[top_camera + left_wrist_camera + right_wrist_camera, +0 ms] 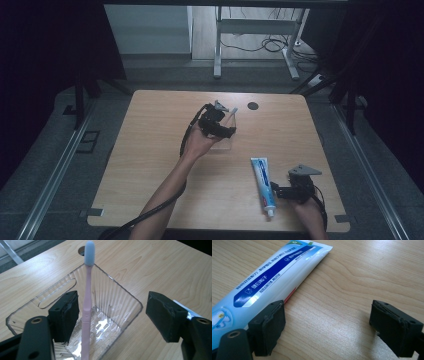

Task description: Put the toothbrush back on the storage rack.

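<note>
The wooden table fills mid-frame in the high view. At its centre, the clear plastic holder has the pink toothbrush leaning upright inside it. The left gripper has its jaws apart, one inside the holder beside the handle; pulling out carelessly could tip the holder or drag the brush out. At lower right, the right gripper has its jaws apart, empty, beside the toothpaste tube; a nudge could slide it.

Clear holder and upright toothbrush blocked the table's middle, toothpaste tube lay near right, left half stood free.
</note>
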